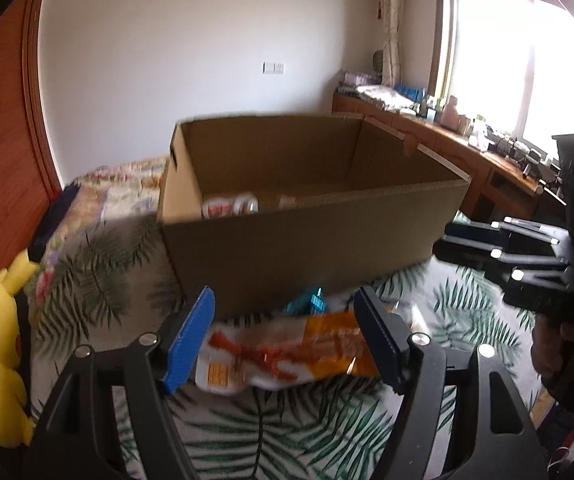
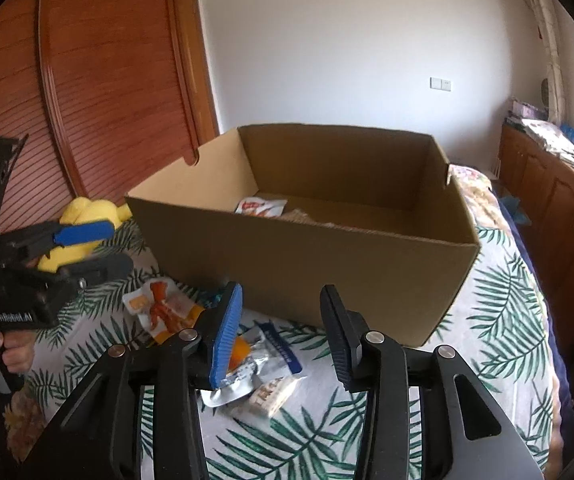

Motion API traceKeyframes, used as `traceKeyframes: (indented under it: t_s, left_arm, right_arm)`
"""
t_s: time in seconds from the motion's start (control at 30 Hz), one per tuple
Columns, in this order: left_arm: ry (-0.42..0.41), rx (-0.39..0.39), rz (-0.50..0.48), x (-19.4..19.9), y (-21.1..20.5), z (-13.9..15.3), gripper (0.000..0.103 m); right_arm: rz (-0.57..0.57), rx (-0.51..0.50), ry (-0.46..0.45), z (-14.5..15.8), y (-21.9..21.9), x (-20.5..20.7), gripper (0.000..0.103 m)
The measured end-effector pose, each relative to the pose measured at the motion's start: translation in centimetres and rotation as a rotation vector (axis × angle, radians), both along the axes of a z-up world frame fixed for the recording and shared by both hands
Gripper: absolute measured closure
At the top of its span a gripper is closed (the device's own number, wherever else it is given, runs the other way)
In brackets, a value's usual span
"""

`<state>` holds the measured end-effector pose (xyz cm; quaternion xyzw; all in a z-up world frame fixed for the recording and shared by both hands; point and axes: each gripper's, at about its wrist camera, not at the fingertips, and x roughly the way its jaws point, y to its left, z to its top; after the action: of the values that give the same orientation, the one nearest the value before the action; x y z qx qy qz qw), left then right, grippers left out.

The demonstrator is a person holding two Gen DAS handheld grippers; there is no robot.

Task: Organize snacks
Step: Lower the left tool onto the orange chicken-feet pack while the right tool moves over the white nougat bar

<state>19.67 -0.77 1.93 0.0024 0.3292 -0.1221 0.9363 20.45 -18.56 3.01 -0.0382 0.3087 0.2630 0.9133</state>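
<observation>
Left wrist view shows the left gripper (image 1: 287, 332) spread wide over an orange snack packet (image 1: 287, 356) on the leaf-print bedspread (image 1: 287, 432), near the cardboard box (image 1: 307, 240). Right gripper (image 2: 281, 336), also parted and holding nothing, hovers above a silver packet (image 2: 259, 376).

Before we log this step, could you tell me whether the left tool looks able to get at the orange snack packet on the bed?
Probably yes: the left tool is open, and the orange snack packet lies uncovered between its fingers.
</observation>
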Motion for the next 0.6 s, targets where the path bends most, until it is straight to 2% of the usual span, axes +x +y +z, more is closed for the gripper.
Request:
traceKeyframes:
  t_s: [0.2, 0.4, 0.6]
  left_arm:
    - [0.053, -0.006, -0.001, 0.3, -0.7, -2.4, 0.030]
    - [0.054, -0.017, -0.013, 0.7, -1.8, -2.7, 0.030]
    - [0.061, -0.019, -0.009, 0.7, -1.8, -2.9, 0.030]
  right_arm:
    - [-0.010, -0.024, 0.044, -2.1, 0.0, 0.1, 0.062]
    - [-0.024, -0.077, 0.102, -4.8, 0.1, 0.2, 0.062]
    - [-0.012, -0.082, 0.162, -6.3, 0.4, 0.6, 0.065]
